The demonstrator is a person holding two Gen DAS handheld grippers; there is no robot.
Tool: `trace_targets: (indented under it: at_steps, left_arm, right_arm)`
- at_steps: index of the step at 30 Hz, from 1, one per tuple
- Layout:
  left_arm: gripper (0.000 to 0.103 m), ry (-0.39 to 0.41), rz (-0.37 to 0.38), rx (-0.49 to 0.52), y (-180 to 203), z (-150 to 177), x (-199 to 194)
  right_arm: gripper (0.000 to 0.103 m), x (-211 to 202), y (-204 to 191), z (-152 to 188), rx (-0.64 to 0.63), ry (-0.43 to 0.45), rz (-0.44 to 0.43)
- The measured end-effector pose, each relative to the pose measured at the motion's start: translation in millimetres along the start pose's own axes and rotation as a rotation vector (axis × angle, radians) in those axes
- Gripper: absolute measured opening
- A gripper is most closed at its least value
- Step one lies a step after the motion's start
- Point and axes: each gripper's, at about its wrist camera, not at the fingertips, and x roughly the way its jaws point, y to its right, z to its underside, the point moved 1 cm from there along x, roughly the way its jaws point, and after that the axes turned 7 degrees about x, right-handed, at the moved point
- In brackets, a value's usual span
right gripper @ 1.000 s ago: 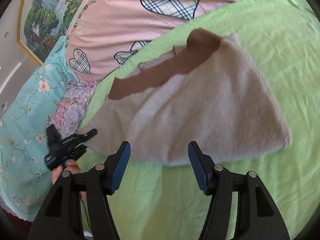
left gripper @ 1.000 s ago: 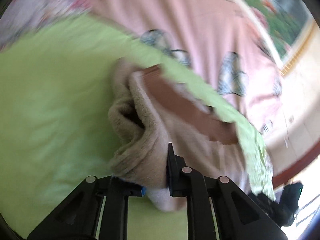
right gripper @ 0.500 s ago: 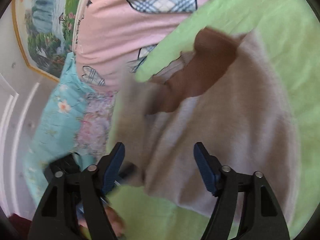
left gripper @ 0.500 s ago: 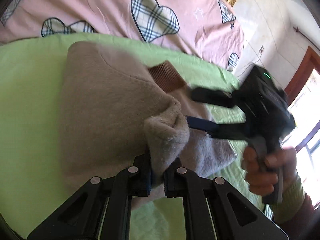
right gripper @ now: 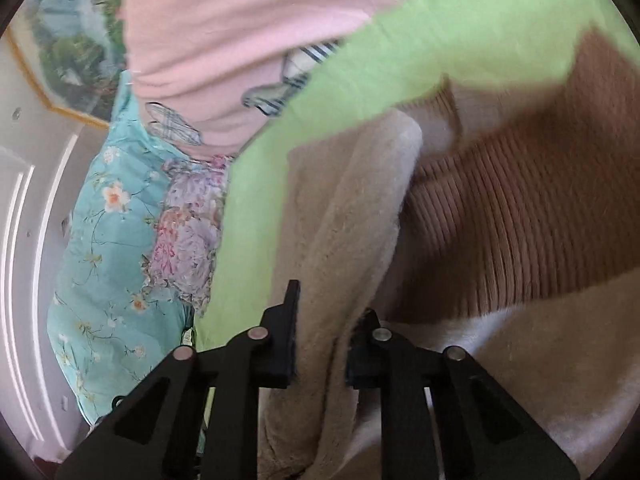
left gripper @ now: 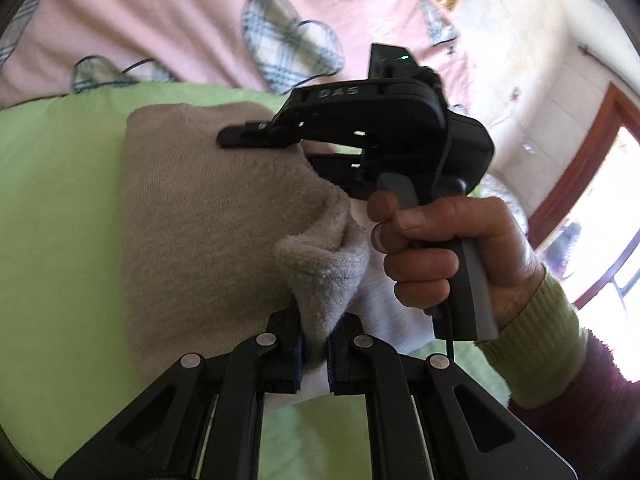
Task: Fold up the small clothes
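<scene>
Green sheet (left gripper: 60,200) bears one sweater (left gripper: 208,216), pinched by two grippers (left gripper: 314,354) (right gripper: 320,354).

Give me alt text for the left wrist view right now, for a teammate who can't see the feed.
The left hand-held gripper pinches a bunched fold of a beige knit garment lying on a green sheet. To the right, a hand holds the right hand-held gripper reaching over the garment. A pink quilt with plaid hearts lies behind.

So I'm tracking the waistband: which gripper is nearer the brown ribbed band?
Right. The right gripper clamps beige fabric just beside the brown ribbed band. The left gripper pinches a garment edge, with no band visible near it.
</scene>
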Motion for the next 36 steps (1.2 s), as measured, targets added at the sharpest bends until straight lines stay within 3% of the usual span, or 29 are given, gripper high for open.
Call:
trace_targets:
  at_steps: [4, 8, 12, 14, 24, 29, 31, 32, 33, 34, 36]
  left_arm:
    - [0.007, 0.000, 0.062, 0.072, 42, -15, 19]
    - [0.007, -0.065, 0.135, 0.080, 69, -13, 63]
    - [0.007, -0.139, 0.129, 0.092, 83, -1, 97]
    - [0.007, -0.146, 0.104, 0.109, 87, 0, 104]
    - [0.009, -0.152, 0.120, 0.108, 92, 4, 104]
    - [0.025, -0.179, 0.136, 0.132, 88, -1, 98]
    - [0.030, -0.175, 0.140, 0.139, 84, 1, 80]
    - [0.040, -0.167, 0.139, 0.141, 80, 2, 68]
    - [0.053, -0.156, 0.131, 0.141, 75, 3, 57]
    - [0.058, -0.138, 0.115, 0.137, 67, 4, 45]
    - [0.068, -0.112, 0.069, 0.111, 46, 3, 24]
  right_arm:
    - [0.017, -54, -6, 4, -0.075, 0.089, 0.044]
    - [0.017, -99, 33, 10, -0.044, 0.138, 0.173]
    - [0.017, -106, 78, 16, 0.010, 0.115, 0.273]
    - [0.017, -104, 87, 17, 0.013, 0.110, 0.272]
    - [0.017, -104, 86, 21, -0.025, 0.154, 0.286]
    - [0.020, -111, 79, 25, -0.049, 0.175, 0.340]
    - [0.031, -119, 76, 29, -0.033, 0.186, 0.381]
    - [0.035, -122, 75, 31, -0.031, 0.193, 0.384]
    - [0.046, -128, 74, 35, -0.029, 0.205, 0.387]
    - [0.065, -132, 73, 39, -0.027, 0.216, 0.398]
    - [0.091, -141, 71, 51, -0.029, 0.242, 0.442]
